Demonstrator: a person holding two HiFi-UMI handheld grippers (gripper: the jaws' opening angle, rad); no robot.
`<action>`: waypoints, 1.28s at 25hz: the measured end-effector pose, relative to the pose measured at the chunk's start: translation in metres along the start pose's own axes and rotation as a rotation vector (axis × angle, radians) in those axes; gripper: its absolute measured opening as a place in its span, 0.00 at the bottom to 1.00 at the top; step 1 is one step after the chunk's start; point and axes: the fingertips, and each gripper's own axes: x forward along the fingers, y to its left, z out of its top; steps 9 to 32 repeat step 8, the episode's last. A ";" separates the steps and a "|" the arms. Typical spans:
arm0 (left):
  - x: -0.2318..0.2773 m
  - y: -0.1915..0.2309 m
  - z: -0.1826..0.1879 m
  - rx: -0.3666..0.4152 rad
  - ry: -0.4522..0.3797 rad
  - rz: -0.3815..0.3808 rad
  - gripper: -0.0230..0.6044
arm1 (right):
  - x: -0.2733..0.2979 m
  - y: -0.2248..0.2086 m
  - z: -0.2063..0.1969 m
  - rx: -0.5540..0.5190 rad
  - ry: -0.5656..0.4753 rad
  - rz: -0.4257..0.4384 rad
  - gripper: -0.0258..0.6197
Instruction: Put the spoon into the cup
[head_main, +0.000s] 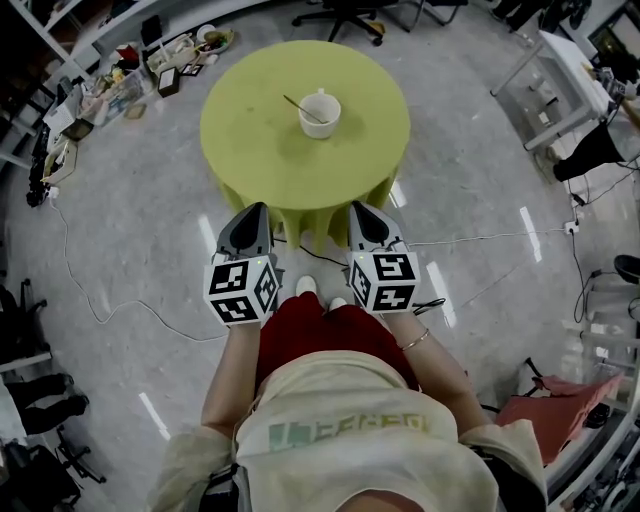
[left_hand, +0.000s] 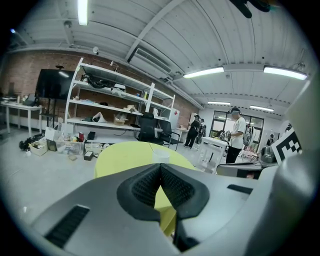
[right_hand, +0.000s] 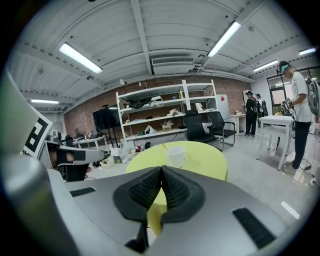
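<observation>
A white cup (head_main: 320, 113) stands near the middle of a round yellow-green table (head_main: 250, 150). A thin spoon (head_main: 296, 106) leans in it, its handle sticking out over the rim to the left. The right gripper view shows the same cup (right_hand: 176, 156) with the spoon handle (right_hand: 165, 147) rising from it. In the left gripper view the cup (left_hand: 160, 155) is a pale shape on the table. My left gripper (head_main: 256, 214) and right gripper (head_main: 362, 214) hang side by side short of the table's near edge, both shut and empty.
Boxes and small items (head_main: 120, 85) lie scattered on the floor left of the table. A cable (head_main: 90, 300) runs across the grey floor. Office chairs (head_main: 345, 15) stand beyond the table. White shelving (left_hand: 115, 107) lines the brick wall. People stand by a white table (right_hand: 275, 120) at the right.
</observation>
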 end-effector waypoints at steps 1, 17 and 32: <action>-0.003 -0.003 -0.002 -0.003 0.003 0.005 0.07 | -0.004 -0.002 -0.001 0.001 0.001 0.006 0.09; -0.018 -0.029 -0.012 -0.012 0.009 0.029 0.07 | -0.029 -0.013 -0.008 0.001 0.004 0.039 0.09; -0.018 -0.029 -0.012 -0.012 0.009 0.029 0.07 | -0.029 -0.013 -0.008 0.001 0.004 0.039 0.09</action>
